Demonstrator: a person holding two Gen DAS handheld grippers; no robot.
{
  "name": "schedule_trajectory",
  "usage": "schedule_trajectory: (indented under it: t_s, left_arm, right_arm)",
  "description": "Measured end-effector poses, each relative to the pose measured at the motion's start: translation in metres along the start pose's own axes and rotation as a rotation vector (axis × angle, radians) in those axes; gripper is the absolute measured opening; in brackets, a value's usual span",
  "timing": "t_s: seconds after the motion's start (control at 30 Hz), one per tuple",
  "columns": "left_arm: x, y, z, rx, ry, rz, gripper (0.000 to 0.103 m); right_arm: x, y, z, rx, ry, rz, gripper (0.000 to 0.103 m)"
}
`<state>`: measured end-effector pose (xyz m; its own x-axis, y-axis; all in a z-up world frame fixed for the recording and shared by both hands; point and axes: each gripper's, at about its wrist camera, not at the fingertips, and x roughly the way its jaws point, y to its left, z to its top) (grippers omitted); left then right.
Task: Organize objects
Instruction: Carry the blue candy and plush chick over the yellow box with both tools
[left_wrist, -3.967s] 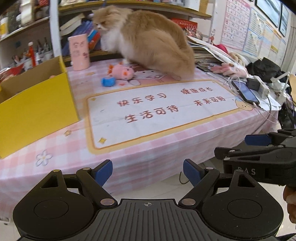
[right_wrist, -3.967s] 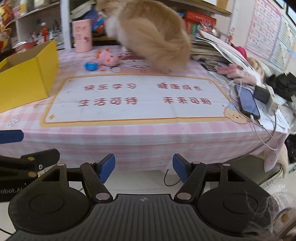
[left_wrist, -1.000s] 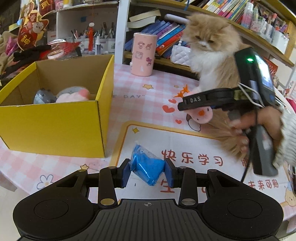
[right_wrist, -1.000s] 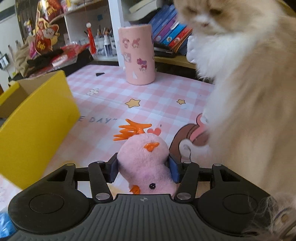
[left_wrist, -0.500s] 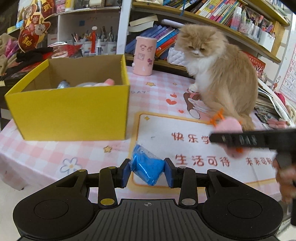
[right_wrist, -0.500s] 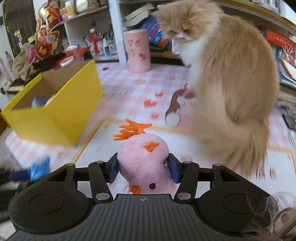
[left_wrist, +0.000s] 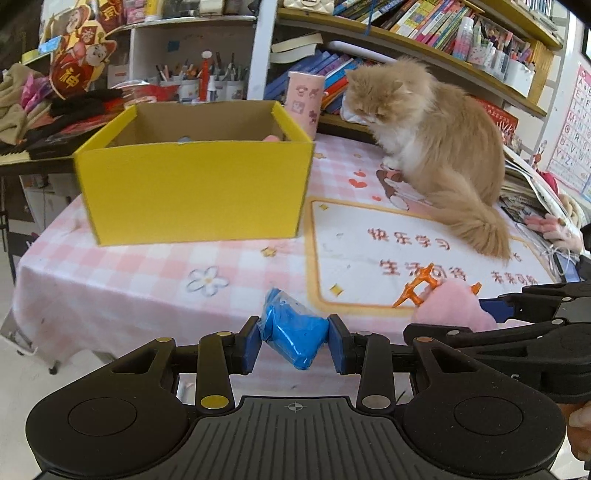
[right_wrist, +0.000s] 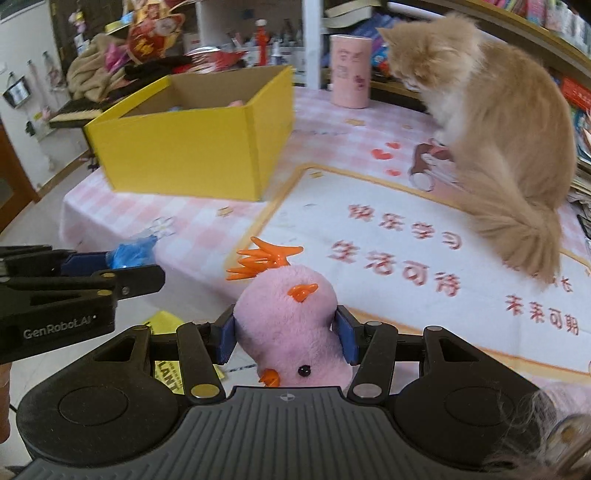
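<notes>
My left tool (left_wrist: 294, 341) pinches a crinkled blue packet (left_wrist: 290, 338) and my right tool (right_wrist: 286, 338) squeezes a fluffy pink chick toy (right_wrist: 291, 325) with an orange crest, both off the bench (left_wrist: 122, 273) edge, the yellow box (left_wrist: 195, 184) beyond.

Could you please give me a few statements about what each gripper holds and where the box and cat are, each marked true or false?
1. The left gripper is shut on the blue packet. True.
2. The right gripper is open and holds nothing. False: it is shut on the pink plush chick.
3. The yellow box is open at the top. True.
4. The cat sits inside the yellow box. False: it sits on the table, to the right of the box.
5. A pink cup stands behind the box. True.
</notes>
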<state>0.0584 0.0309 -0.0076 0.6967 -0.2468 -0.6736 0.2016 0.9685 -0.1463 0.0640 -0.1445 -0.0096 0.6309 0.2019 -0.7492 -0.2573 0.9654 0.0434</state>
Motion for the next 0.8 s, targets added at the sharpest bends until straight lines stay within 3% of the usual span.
schedule_trajectory:
  t_s: [0.47, 0.8]
  left_arm:
    - [-0.047, 0.055, -0.026, -0.013, -0.048, 0.067, 0.036]
    - [-0.062, 0.08, -0.019, -0.034, -0.113, 0.087, 0.036]
  right_arm:
    - [-0.006, 0.078, -0.009, -0.047, -0.012, 0.088, 0.051]
    - [-0.003, 0.101, 0.003, -0.078, -0.024, 0.104, 0.051]
